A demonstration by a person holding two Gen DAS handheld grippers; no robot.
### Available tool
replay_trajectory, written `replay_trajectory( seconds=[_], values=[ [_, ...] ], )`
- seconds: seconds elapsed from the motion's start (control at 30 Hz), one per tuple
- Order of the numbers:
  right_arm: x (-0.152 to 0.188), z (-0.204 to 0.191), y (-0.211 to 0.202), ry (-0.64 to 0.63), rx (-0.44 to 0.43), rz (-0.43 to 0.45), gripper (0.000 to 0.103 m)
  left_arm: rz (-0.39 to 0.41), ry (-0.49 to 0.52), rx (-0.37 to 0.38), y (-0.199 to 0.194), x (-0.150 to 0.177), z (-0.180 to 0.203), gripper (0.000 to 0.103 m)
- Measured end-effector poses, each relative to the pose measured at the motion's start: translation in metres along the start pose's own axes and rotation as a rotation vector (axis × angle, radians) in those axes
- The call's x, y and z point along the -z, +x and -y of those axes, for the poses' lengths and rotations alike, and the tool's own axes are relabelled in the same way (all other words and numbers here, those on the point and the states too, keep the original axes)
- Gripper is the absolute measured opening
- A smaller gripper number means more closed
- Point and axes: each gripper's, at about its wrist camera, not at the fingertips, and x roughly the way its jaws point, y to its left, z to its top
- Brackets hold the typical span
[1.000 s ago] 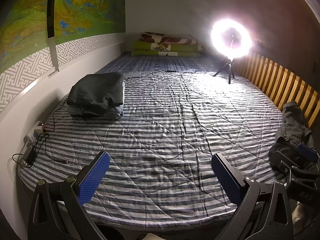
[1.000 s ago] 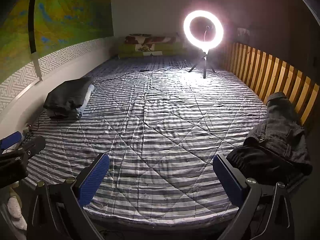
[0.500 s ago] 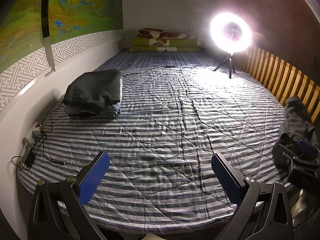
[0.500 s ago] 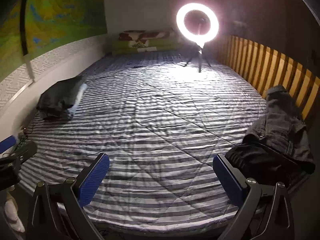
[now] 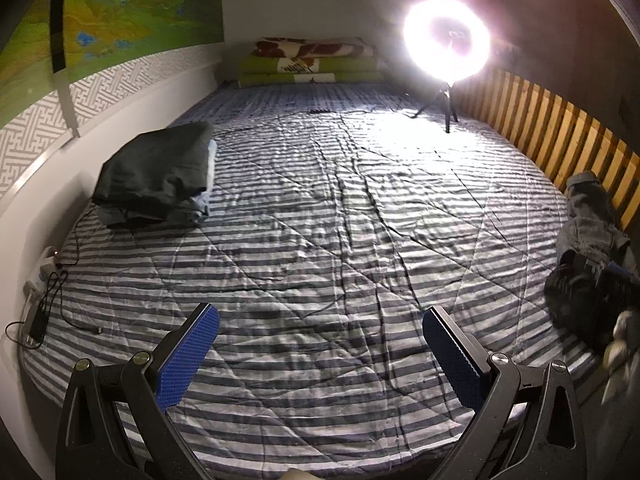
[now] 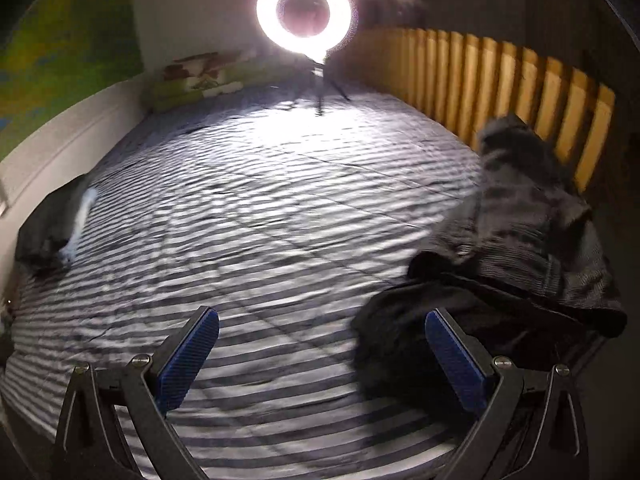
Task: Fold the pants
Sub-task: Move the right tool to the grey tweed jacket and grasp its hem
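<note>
A heap of unfolded dark pants (image 6: 516, 236) lies at the bed's right edge by the wooden slats; the left wrist view shows the same heap (image 5: 588, 240) far right. My right gripper (image 6: 320, 354) is open just left of the heap, its right finger close to the black cloth at the heap's front. Over the bed's near edge my left gripper (image 5: 318, 350) is open, with only striped cover between its fingers. A stack of folded dark clothes (image 5: 156, 178) rests at the left by the wall, also blurred in the right wrist view (image 6: 52, 224).
A striped bedcover (image 5: 340, 240) spans the bed. A lit ring light on a tripod (image 5: 446, 36) stands at the far right. Folded blankets (image 5: 308, 62) lie at the far end. Cables and a power strip (image 5: 40, 300) sit at the near left edge. Wooden slats (image 6: 500, 80) line the right side.
The right gripper has swung right and forward toward the heap of pants, which now fills more of its view. The left gripper has hardly moved. Both stay open.
</note>
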Motion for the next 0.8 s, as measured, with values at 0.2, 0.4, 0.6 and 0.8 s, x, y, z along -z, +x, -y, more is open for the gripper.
replay_trajectory(
  seconds=[0.2,0.4,0.6,0.8],
  values=[
    [-0.031,0.065,0.034,0.028,0.132,-0.044,0.102,-0.023,0.007,0.001,0.011,0.002,0.003,0.103],
    [-0.062,0.120,0.051,0.085,0.162,-0.131,0.102,-0.034,-0.012,-0.003,0.015,0.005,-0.003,0.103],
    [-0.067,0.139,0.069,0.082,0.129,-0.213,0.102,-0.050,-0.010,0.004,0.020,0.008,0.000,0.103],
    [-0.057,0.091,0.103,-0.123,0.119,-0.303,0.102,-0.048,-0.006,0.002,0.019,0.010,0.002,0.103]
  ],
)
